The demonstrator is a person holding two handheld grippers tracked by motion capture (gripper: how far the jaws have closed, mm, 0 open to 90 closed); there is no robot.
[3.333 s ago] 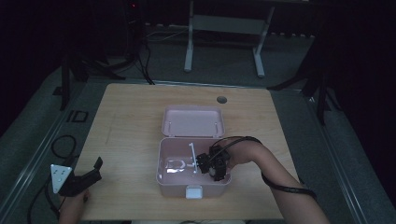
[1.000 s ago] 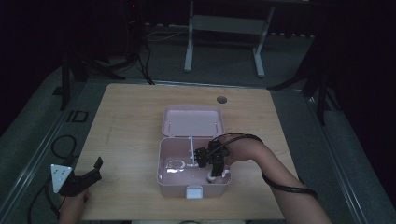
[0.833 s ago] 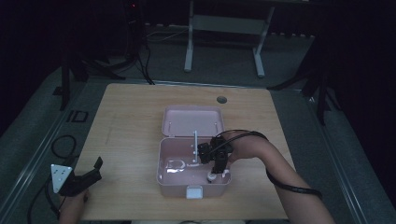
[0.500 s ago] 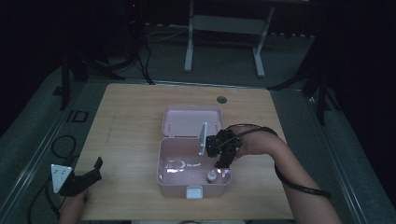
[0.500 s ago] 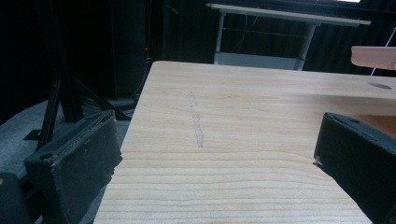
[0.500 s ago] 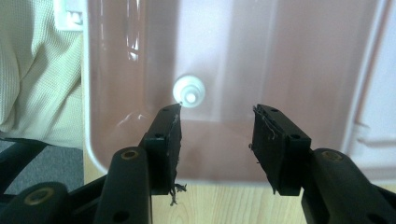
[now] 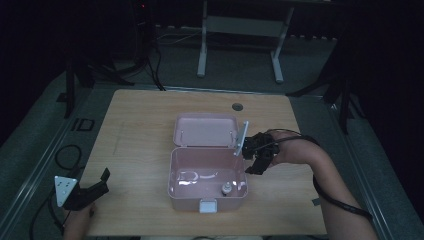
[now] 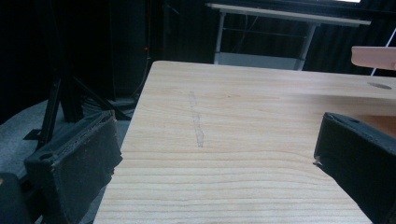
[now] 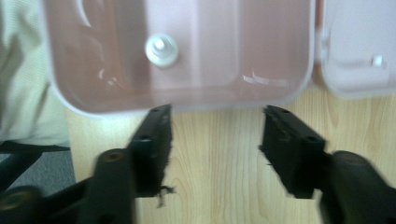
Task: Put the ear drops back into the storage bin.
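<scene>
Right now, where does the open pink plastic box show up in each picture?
High view: pink plastic box at table centre, lid flipped back.
Left gripper view: a pink sliver at the upper right edge, probably the box.
Right gripper view: across the top.
Shared landmark: the light wooden tabletop.

left gripper (image 7: 92, 190) at near-left, jaws spread wide | right gripper (image 7: 257, 155) right of centre, jaws parted, forearm reaching in

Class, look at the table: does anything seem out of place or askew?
Yes: a pale flat strip stands tilted at the right edge of the pink box's open lid, beside the right gripper, whose jaws are apart.
</scene>
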